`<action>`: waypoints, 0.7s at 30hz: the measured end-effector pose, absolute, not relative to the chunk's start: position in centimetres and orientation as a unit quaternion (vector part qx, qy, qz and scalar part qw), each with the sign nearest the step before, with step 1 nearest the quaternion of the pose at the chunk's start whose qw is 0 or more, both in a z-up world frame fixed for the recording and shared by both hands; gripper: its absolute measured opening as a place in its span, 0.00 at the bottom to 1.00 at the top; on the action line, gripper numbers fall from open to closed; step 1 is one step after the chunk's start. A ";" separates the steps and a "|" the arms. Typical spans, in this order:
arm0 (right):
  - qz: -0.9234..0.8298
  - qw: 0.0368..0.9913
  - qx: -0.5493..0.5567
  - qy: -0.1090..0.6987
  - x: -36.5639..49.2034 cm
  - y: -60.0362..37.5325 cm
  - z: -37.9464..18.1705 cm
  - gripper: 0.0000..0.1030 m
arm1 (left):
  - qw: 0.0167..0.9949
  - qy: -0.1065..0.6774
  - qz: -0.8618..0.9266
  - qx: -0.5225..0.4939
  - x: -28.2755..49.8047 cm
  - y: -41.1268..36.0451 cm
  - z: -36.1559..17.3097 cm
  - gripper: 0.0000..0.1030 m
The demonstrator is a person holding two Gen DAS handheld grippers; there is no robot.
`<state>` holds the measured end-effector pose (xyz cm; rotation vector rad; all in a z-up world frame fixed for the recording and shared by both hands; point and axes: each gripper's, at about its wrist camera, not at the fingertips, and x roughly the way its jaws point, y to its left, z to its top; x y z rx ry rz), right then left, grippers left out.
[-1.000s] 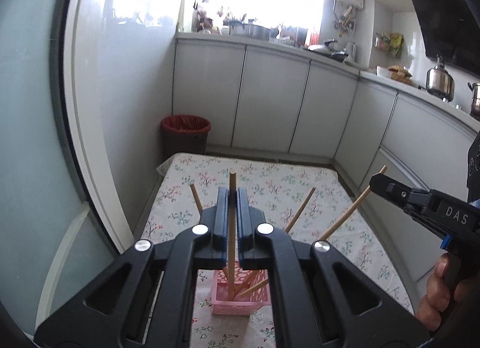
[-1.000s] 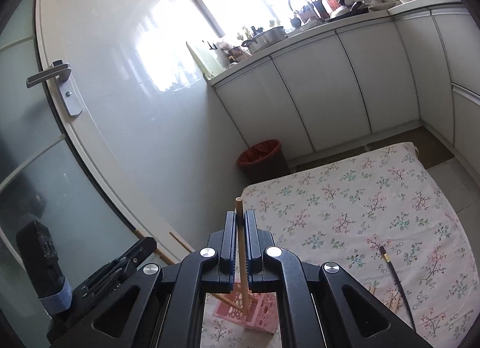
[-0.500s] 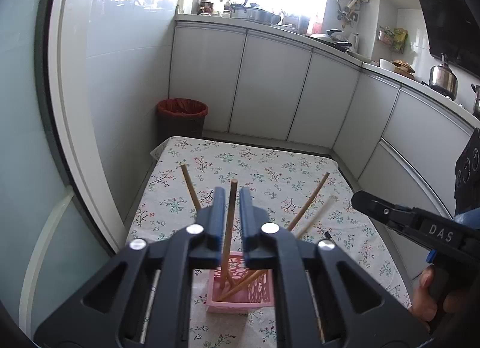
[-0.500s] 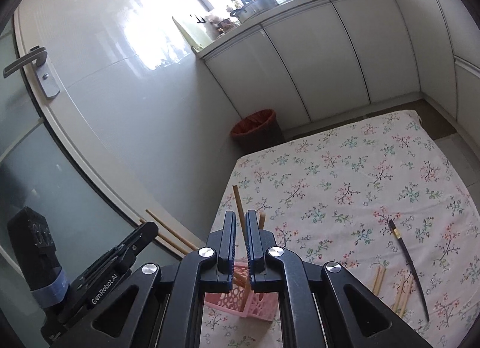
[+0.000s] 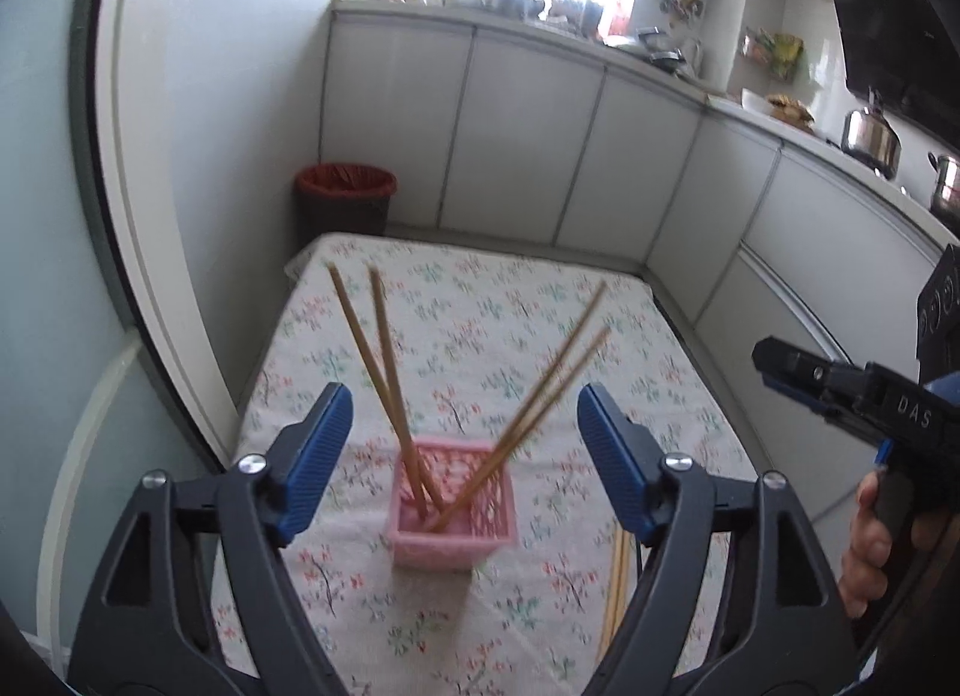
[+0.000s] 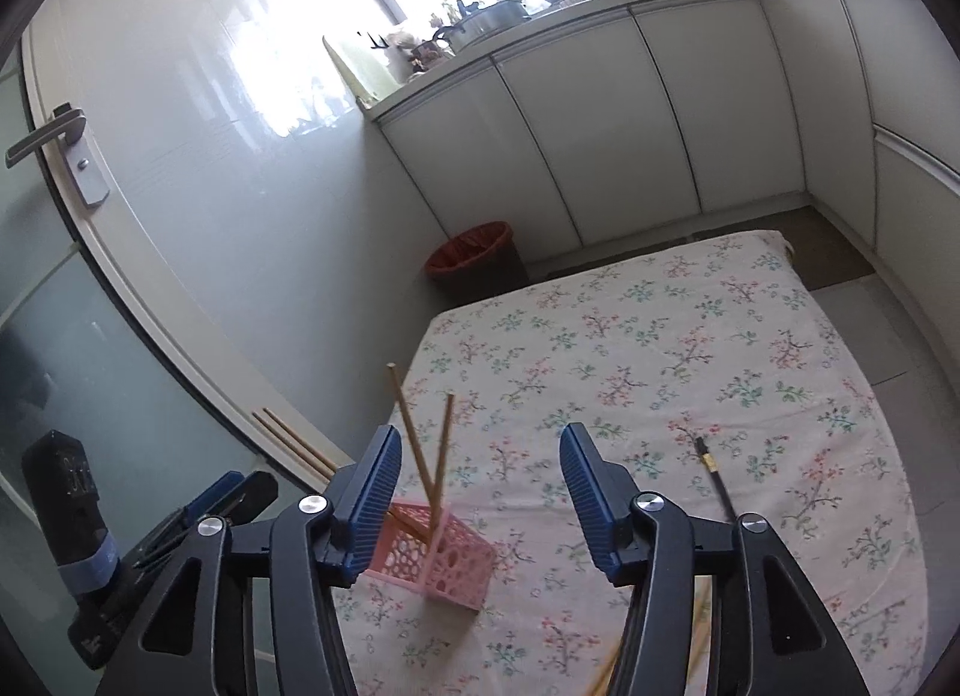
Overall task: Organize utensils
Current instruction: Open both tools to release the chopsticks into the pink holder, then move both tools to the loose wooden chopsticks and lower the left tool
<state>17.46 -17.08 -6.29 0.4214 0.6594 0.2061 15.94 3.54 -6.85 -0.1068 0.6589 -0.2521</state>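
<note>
I had both hand-held grippers, left and right, spread and empty above the pink basket, where four chopsticks leaned upright for tidy storage.

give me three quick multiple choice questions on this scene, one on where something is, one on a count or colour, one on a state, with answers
1. Where does the pink basket stand?
A. on the floral tablecloth
B. on the kitchen counter
C. inside the red bin

2. How many chopsticks stand in the basket in the left wrist view?
A. one
B. four
C. seven

3. How are the left gripper fingers?
A. shut on a chopstick
B. shut on the basket rim
C. spread open, holding nothing

Answers: 1 A, the basket sits on the flowered cloth. 2 B, two lean left and two lean right. 3 C, the blue pads stand wide apart either side of the basket.
</note>
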 end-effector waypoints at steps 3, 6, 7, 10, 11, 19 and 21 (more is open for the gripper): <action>0.081 0.916 0.200 0.338 16.5 -19.0 -6.8 0.62 | 0.927 0.347 -0.134 -0.036 15.4 2.4 -7.6 0.78; 0.059 0.911 0.198 0.356 15.4 -20.9 -7.6 0.66 | 0.918 0.367 -0.144 -0.038 14.9 1.4 -8.1 0.81; 0.053 0.909 0.195 0.365 14.9 -21.4 -7.9 0.67 | 0.914 0.376 -0.151 -0.035 14.7 1.0 -8.4 0.81; 0.037 0.900 0.175 0.398 13.8 -22.5 -9.2 0.69 | 0.903 0.396 -0.168 -0.022 14.3 -0.6 -9.1 0.81; 0.034 0.897 0.169 0.407 13.5 -22.5 -9.6 0.69 | 0.900 0.401 -0.172 -0.017 14.1 -1.1 -9.4 0.81; -0.006 0.865 0.161 0.476 11.7 -25.2 -13.4 0.70 | 0.871 0.452 -0.194 0.016 13.1 -5.1 -12.2 0.81; -0.015 0.857 0.164 0.489 11.5 -25.8 -14.3 0.70 | 0.863 0.464 -0.196 0.026 13.1 -5.9 -13.1 0.81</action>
